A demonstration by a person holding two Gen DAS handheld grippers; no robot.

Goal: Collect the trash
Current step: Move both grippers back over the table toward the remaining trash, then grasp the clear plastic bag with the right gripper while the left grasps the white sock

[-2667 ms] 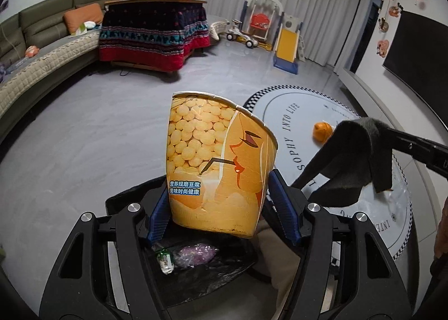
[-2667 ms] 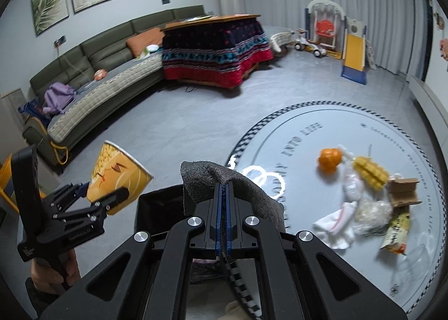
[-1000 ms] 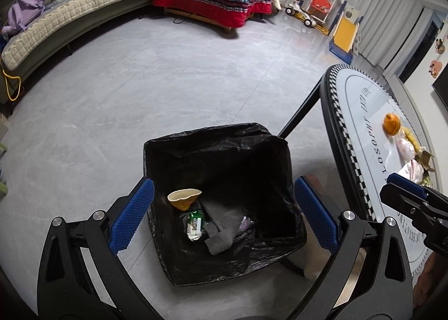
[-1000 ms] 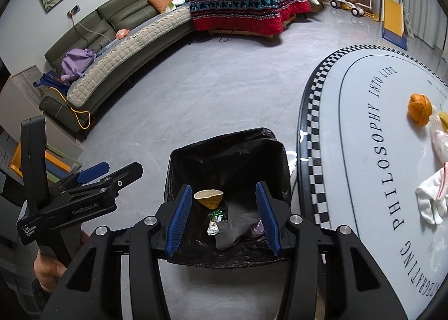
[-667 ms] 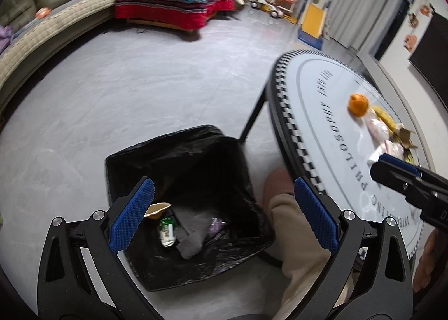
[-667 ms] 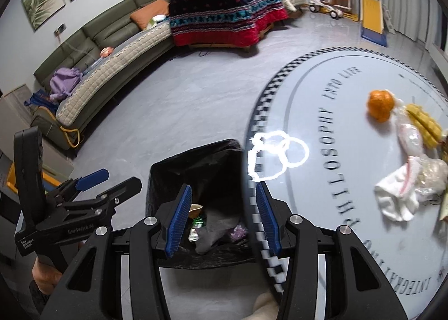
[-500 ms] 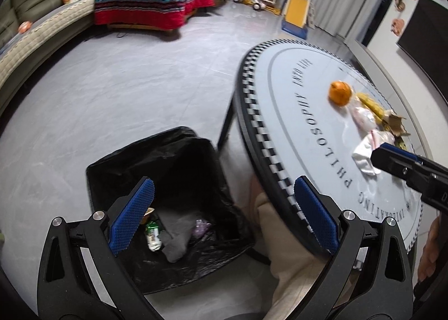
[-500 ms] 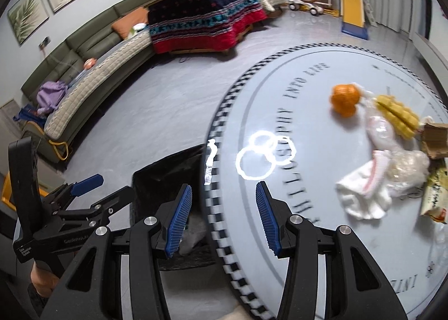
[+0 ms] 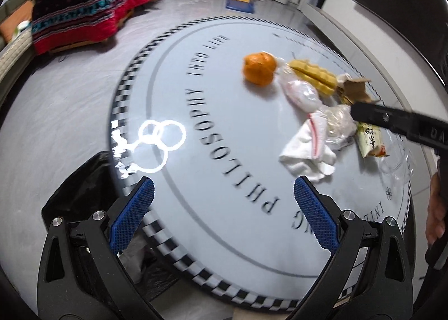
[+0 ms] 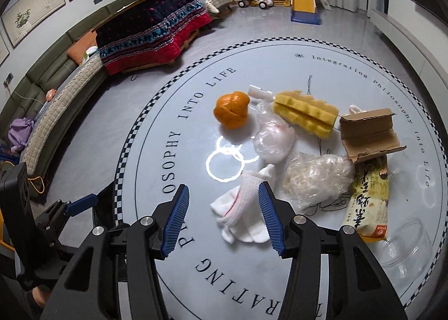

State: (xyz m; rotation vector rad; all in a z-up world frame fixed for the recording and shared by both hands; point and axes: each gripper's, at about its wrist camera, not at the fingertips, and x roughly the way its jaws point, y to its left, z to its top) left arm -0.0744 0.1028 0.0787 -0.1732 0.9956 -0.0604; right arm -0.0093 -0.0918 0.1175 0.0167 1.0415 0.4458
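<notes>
Trash items are lying clustered on the far-right part of the round grey glass table w/ checkered rim (image 10: 134, 152): a white crumpled cloth w/ pink stripe (image 10: 240, 208), a crinkled clear plastic bag (image 10: 316, 177), an orange mandarin peel (image 10: 231, 109), a yellow ridged sponge brush (image 10: 305, 114), a folded brown cardboard scrap (image 10: 369, 132), and a yellow printed snack wrapper (image 10: 369, 205).

I am holding the right gripper (image 10: 222, 219) above the cloth, jaws apart and just now widening, nothing clamped; the cloth is showing between the pads, not pressed. The left gripper (image 9: 221, 213) is hanging fully spread and empty over the near table edge, next to the black-lined waste bin (image 9: 78, 180).

Handling est.: the cloth is looking soft, light, non-fragile; it should be bunching under squeeze. Recommended hold: the thick middle fold, not a loose corner. The plastic bag is likely slippery and springy, so pinch deep. The cardboard is stiff; take it by an edge.
</notes>
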